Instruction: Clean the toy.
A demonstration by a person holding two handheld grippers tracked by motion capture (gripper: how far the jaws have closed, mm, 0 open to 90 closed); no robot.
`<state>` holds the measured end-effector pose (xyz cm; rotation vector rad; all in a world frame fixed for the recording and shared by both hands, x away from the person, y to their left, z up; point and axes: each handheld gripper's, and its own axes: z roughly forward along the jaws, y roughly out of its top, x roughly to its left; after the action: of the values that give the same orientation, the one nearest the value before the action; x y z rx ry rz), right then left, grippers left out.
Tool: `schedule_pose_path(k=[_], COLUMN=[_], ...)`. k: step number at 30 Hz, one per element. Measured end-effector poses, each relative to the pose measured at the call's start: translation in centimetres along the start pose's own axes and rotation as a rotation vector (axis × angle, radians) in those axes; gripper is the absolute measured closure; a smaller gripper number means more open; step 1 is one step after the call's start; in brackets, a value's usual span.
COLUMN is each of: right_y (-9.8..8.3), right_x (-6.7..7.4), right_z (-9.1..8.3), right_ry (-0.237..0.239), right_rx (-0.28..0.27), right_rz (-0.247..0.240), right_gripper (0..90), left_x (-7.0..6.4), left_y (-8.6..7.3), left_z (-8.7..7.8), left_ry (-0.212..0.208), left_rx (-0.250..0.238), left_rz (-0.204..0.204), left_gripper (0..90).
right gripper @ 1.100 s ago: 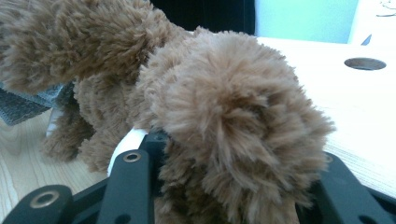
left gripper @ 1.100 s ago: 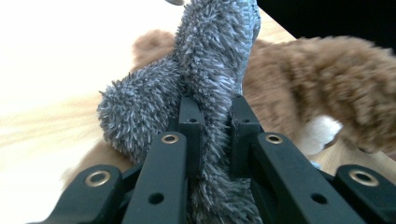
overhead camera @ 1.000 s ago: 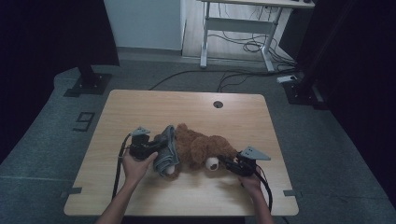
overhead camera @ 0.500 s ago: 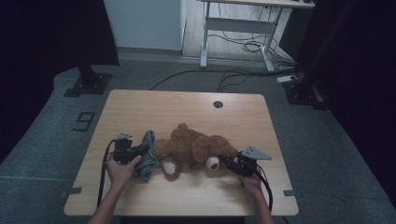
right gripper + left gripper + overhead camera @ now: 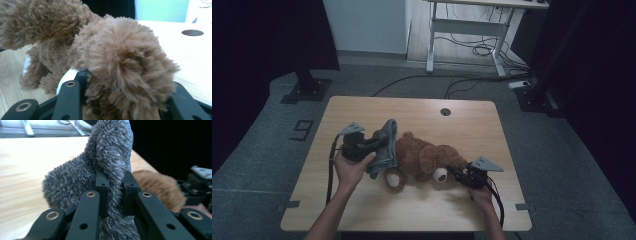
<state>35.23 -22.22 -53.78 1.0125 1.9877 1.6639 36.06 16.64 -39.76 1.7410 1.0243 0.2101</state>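
Brown teddy bear lies mid table. Grey fuzzy cloth at its left end, pinched tight in left gripper. Left hand under it, forearm from bottom left. Right gripper clamped on bear foot, w/ hand low right.

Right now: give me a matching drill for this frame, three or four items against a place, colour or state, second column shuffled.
Items:
1. bear
2. grey cloth
3. left gripper
4. table hole

States:
A. far side of the table, nothing on it
B. shut on fuzzy grey fabric
C. brown, lying on the table, one leg in the right gripper
D. lifted at the bear's left end, pinched between black jaws

Pairs: 1-C, 2-D, 3-B, 4-A
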Motion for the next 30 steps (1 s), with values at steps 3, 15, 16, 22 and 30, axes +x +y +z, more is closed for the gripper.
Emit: schedule_pose_path(k=[3, 15, 16, 22, 30], right_y=[0.0, 0.0, 0.0, 0.0, 0.0], right_x=[0.0, 0.1, 0.1, 0.1, 0.2], right_z=[0.0, 0.0, -0.1, 0.0, 0.1], right_ry=[0.0, 0.002, 0.001, 0.0, 0.001], right_rx=[0.0, 0.006, 0.007, 0.007, 0.006], right_rz=[-0.001, -0.009, -0.011, -0.016, -0.017], right_gripper=[54.0, 54.0, 53.9, 53.9, 53.9], left_x=[-2.2, -9.2, -9.3, -7.2, -2.8], left_y=[0.8, 1.4, 1.2, -1.7, -3.2], left_z=[1.2, 9.0, 9.8, 12.6, 8.9], left_ry=[-0.037, -0.154, -0.153, -0.139, -0.14], left_rx=[0.008, 0.165, 0.187, 0.293, 0.222], left_rz=[0.041, 0.151, 0.145, 0.086, -0.01], left_gripper=[78.4, 77.7, 77.7, 77.6, 78.1])
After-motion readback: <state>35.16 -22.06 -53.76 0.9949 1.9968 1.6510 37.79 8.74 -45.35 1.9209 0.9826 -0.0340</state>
